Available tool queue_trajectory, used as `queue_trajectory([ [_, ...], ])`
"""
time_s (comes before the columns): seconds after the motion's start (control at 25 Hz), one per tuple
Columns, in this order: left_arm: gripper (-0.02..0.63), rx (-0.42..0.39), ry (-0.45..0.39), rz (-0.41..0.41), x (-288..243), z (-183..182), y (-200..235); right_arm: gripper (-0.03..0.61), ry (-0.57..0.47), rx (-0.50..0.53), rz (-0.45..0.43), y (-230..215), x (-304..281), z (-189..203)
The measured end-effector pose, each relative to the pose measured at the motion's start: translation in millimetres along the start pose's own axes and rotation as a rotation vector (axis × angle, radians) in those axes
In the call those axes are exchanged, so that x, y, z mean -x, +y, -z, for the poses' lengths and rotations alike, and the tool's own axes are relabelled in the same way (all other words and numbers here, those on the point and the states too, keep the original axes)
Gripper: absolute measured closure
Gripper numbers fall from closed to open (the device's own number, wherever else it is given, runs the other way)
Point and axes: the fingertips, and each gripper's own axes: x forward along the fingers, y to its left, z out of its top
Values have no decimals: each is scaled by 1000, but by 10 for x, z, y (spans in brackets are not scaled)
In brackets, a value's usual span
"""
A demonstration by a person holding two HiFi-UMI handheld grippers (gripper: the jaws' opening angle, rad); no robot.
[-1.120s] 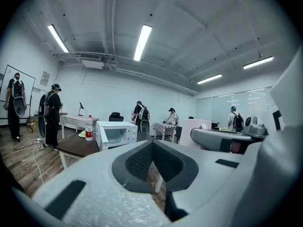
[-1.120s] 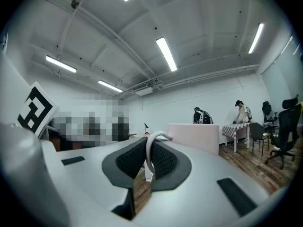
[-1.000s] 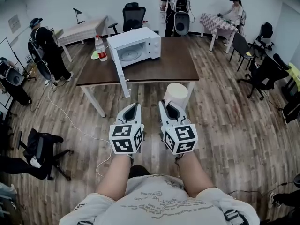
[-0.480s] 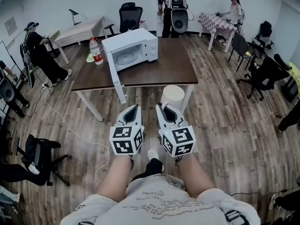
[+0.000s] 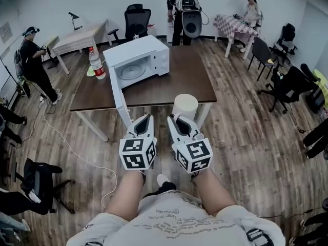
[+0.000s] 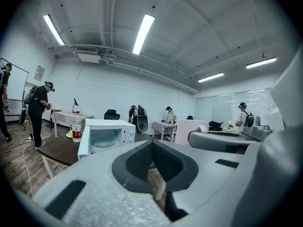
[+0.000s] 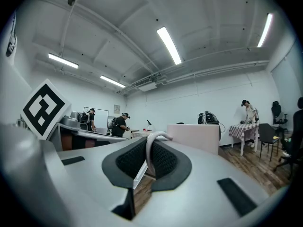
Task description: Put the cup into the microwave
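Observation:
A white microwave point(image 5: 136, 60) stands on the brown table point(image 5: 187, 78) with its door point(image 5: 120, 104) swung open toward me. In the left gripper view the microwave point(image 6: 106, 137) shows ahead on the left. My right gripper point(image 5: 177, 120) is shut on the handle of a white cup point(image 5: 185, 105), held in the air near the table's front edge. In the right gripper view the handle point(image 7: 149, 151) is pinched between the pads, with the cup point(image 7: 194, 137) just beyond. My left gripper point(image 5: 145, 120) hangs beside it, shut and empty, close to the door's lower end.
A water bottle point(image 5: 96, 64) and a green dish point(image 5: 90, 73) sit left of the microwave. Several people stand around the room's edges. Office chairs point(image 5: 287, 83), two more tables point(image 5: 79, 36) and a floor cable point(image 5: 77, 152) surround the brown table.
The table and microwave have drawn nearer in the head view as I walked forward. Both grippers keep their pose, and the cup stays in the right one.

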Motion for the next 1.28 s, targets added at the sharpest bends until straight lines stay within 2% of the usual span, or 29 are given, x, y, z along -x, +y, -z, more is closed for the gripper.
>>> queue_trajectory([
  [0.8, 600, 4, -8, -32, -1424, -342, 997, 546, -2, 23, -87, -575, -1759, 4],
  [1.28, 600, 32, 1, -49, -1636, -276, 1377, 547, 21, 38, -156, -492, -2302, 204],
])
